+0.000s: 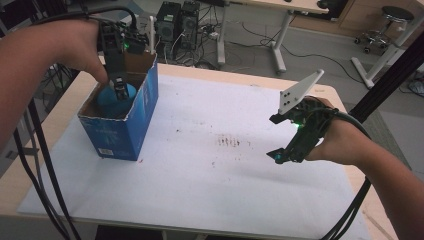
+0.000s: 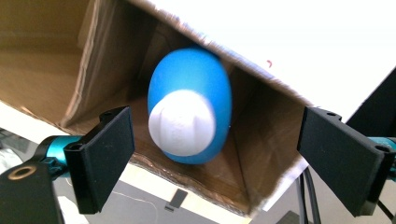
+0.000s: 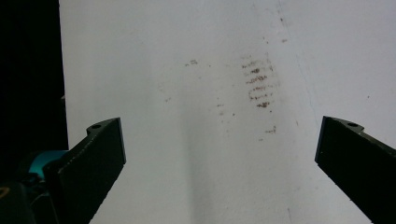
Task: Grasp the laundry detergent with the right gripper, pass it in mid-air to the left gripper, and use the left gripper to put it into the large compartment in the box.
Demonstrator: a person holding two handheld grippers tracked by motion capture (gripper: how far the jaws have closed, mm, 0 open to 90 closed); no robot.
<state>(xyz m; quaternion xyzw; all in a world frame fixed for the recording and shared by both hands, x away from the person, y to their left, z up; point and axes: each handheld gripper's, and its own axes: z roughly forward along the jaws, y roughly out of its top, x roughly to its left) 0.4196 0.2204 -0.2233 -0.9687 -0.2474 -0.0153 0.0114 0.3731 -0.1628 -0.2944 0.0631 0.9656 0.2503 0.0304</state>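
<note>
Near right, the right gripper (image 1: 281, 156) hovers with jaws wide and empty over the bare white sheet (image 1: 210, 170), with ample room around. Far left, the left gripper (image 1: 120, 90) stands with jaws parted above the blue bottle (image 2: 189, 105), which rests inside the cardboard box (image 1: 142, 107); placing looks done, only withdrawal past the box walls remains.

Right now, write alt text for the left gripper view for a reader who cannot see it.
A blue bottle with a white cap lies inside an open cardboard box, cap toward the camera. The left gripper has its two black jaws spread wide on either side, touching neither the bottle nor the cap.
</note>
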